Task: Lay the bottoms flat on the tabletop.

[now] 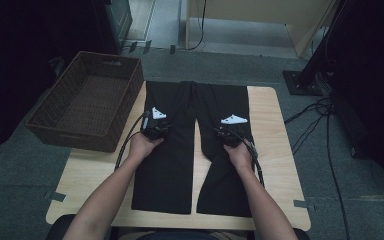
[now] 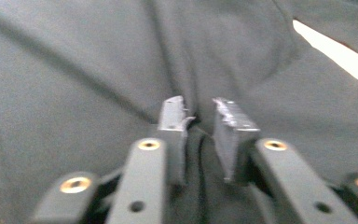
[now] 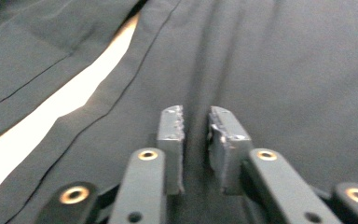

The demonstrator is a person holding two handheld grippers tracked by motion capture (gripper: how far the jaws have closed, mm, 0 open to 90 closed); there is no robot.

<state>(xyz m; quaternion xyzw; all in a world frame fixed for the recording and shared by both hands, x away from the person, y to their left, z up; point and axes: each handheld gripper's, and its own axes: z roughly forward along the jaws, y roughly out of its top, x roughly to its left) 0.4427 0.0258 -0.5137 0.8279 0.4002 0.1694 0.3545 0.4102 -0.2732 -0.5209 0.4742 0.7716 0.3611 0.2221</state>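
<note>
Two grippers rested on a pair of black trousers (image 1: 190, 145) spread flat on the wooden table (image 1: 275, 150), legs toward the person. The left gripper (image 2: 199, 122) had its jaws narrowed onto a pinched ridge of cloth; the right gripper (image 3: 196, 126) likewise nipped a fold. The fabric looked soft, light and limp, so it would sag; mid-leg folds seemed the sensible hold.
</note>
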